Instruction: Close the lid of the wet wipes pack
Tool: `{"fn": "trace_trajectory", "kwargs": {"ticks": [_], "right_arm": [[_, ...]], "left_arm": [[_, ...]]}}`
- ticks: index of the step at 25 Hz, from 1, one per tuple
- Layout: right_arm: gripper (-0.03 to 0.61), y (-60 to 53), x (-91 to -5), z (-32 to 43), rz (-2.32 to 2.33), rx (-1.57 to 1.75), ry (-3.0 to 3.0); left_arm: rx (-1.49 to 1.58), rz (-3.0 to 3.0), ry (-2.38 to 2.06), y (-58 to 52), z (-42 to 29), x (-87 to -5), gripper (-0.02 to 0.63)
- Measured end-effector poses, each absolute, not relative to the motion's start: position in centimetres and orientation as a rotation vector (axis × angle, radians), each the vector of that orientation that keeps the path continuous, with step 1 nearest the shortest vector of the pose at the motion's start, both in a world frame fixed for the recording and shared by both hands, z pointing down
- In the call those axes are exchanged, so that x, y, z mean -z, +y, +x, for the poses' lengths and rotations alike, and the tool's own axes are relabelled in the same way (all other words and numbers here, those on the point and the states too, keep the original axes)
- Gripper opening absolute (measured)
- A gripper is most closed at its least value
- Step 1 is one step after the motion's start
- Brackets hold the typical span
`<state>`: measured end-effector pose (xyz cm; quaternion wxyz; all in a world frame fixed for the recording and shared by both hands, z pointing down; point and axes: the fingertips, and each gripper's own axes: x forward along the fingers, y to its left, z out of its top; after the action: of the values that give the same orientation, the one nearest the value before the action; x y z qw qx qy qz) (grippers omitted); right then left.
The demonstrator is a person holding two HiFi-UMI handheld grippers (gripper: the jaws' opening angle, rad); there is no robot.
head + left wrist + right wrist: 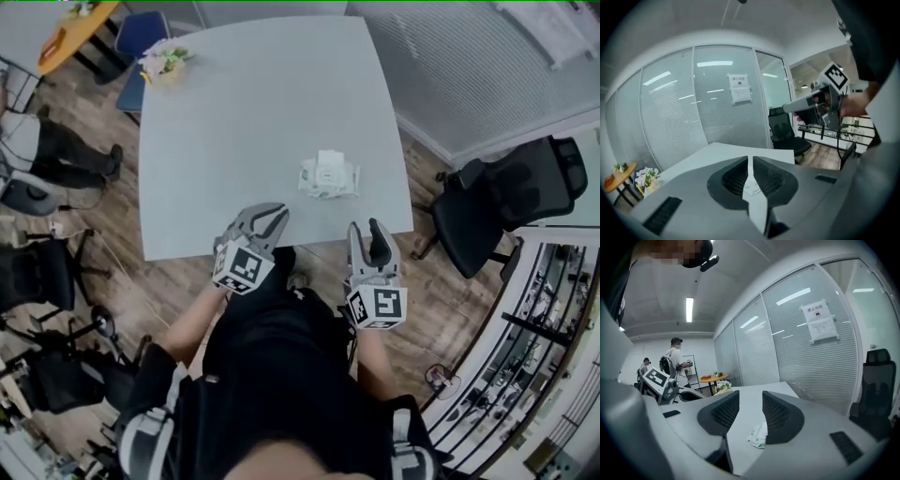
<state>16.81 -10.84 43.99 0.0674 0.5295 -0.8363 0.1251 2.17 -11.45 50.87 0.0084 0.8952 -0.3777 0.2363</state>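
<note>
The wet wipes pack (328, 176) lies on the grey table (234, 122), toward its near right side, with a white flap showing on top. Both grippers hover just off the table's near edge, short of the pack. My left gripper (270, 216) is shut and holds nothing; in the left gripper view the pack (751, 187) shows only through the thin slit between the jaws (750, 161). My right gripper (367, 231) is open and empty. In the right gripper view the pack (758, 437) lies ahead of the jaws (751, 401), partly behind the right one.
A bunch of flowers (164, 64) sits at the table's far left corner. A black office chair (511, 202) stands to the right of the table. A glass partition (806, 348) runs along its far side. People and chairs are at the far left (42, 150).
</note>
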Motion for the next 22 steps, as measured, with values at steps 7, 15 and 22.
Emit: {"fn": "trace_trajectory", "kwargs": {"ticks": [7,15,22], "right_arm": [[0.172,-19.7,-48.8,16.9,1.521,-0.421,-2.444],[0.172,-27.1,-54.3,16.9,1.385,-0.430,-2.379],[0.176,-31.6,-59.1,15.5,1.092,-0.430,-2.345]], "left_arm": [[-1.076,2.852,-0.944,-19.9,4.7,-60.4,0.051],[-1.408,2.802,-0.493,-23.4,7.6,-71.3,0.152],[-1.600,2.693,-0.201,-25.0,8.6,-78.1,0.152]]}}
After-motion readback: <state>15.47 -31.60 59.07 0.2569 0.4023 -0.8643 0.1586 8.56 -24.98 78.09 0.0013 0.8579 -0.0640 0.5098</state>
